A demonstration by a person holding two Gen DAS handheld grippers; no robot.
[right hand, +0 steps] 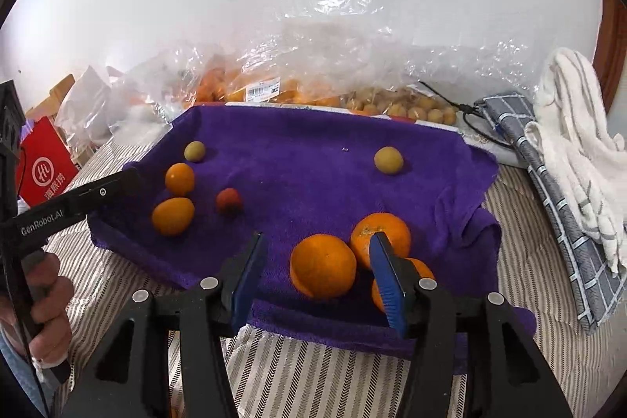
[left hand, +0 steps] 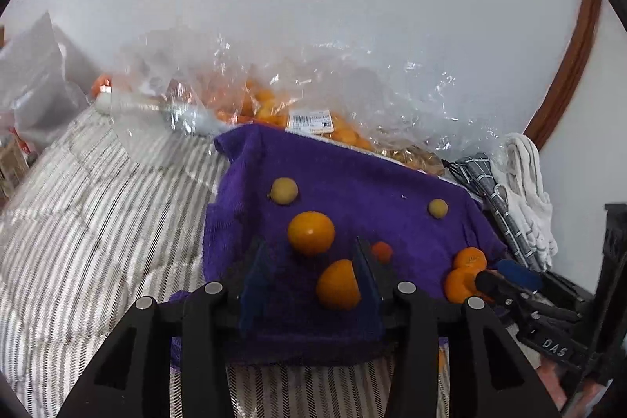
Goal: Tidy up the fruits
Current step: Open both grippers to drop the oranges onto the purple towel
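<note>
Only the right wrist view shows a hand (right hand: pixel 43 304) at lower left, while both grippers, left (left hand: pixel 309 285) and right (right hand: pixel 317 281), stand released, the right one's finger hiding part of an orange (right hand: pixel 421 267).

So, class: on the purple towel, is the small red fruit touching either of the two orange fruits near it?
Apart. The right wrist view shows purple towel between the small red fruit and both orange fruits all round.

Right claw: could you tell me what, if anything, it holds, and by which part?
Nothing is held: the right claw stands open, an orange loose between its fingers.
</note>
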